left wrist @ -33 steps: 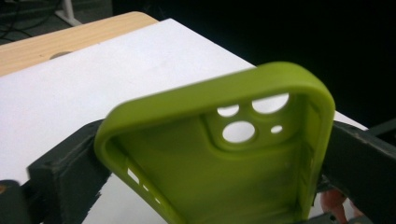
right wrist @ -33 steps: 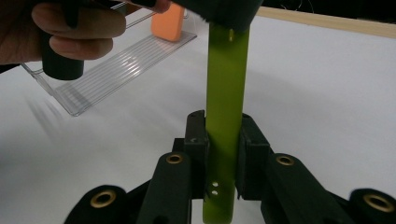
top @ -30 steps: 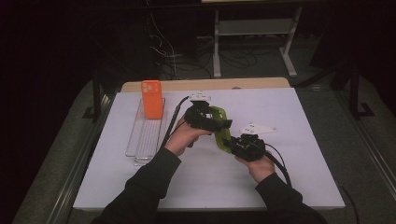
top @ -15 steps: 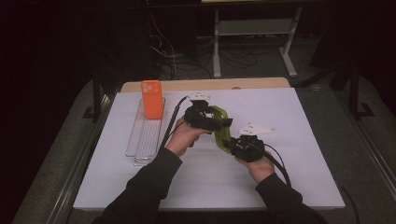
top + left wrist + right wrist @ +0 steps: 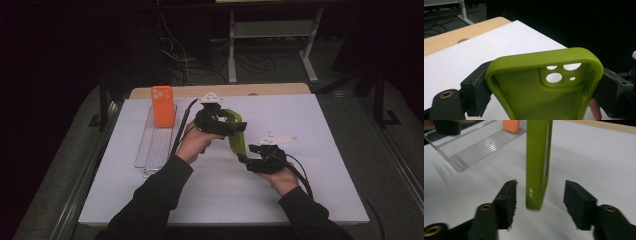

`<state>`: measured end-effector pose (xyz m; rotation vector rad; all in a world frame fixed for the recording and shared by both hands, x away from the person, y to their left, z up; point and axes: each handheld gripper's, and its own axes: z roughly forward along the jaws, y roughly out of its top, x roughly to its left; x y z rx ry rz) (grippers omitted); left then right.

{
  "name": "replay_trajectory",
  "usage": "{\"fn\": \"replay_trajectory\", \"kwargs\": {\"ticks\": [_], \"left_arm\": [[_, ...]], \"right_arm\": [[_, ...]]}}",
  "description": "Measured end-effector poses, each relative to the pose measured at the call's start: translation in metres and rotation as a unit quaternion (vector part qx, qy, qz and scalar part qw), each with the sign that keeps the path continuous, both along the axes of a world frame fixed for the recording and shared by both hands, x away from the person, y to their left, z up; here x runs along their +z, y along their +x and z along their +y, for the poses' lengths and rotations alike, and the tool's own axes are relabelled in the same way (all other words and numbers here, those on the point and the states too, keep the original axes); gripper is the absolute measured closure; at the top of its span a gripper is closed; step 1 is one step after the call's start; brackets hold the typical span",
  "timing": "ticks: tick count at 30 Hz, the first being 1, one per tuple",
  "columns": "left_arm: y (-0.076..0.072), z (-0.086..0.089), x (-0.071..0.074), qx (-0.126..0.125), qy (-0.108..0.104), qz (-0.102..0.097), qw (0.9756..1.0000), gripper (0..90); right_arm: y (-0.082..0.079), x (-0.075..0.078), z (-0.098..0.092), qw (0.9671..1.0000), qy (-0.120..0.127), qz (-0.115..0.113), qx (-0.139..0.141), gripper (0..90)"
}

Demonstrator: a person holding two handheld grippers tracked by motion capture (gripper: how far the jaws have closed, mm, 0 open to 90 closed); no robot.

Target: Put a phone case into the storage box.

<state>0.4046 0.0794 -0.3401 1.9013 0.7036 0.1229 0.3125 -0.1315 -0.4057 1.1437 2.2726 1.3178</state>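
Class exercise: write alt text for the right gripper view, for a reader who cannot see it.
A green phone case stands on edge between the right gripper's open jaws, touching neither. Behind it on the white table lies a clear tray with an orange case at its far end.

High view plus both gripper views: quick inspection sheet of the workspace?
Surface: white table, wooden edge at far side.
Job's things: green phone case held above the table; orange phone case standing in clear tray.
Clutter: nothing seen.
Grippers: left tool shut on the green case's sides; right tool has just been opening, pads clear of the case between them.
Cables: black cable from left tool.
Surroundings: dark; metal frame, floor cables behind.
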Motion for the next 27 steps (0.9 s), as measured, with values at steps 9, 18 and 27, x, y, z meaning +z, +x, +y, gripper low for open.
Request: {"fn": "replay_trajectory", "kwargs": {"ticks": [9,18,27], "left_arm": [[0.005,0.015,0.017,0.015,0.018,-0.016,0.9996,13.7],[0.013,0.035,0.035,0.033,0.036,-0.029,0.9984,13.7],[0.025,0.062,0.055,0.059,0.048,-0.047,0.996,13.8]], "right_arm": [[0.005,-0.011,-0.018,0.9995,-0.026,0.013,0.015,1.1],[-0.003,-0.02,-0.036,0.9985,-0.041,0.02,0.029,0.0],[-0.017,-0.028,-0.053,0.9991,-0.032,0.012,0.026,0.0]]}}
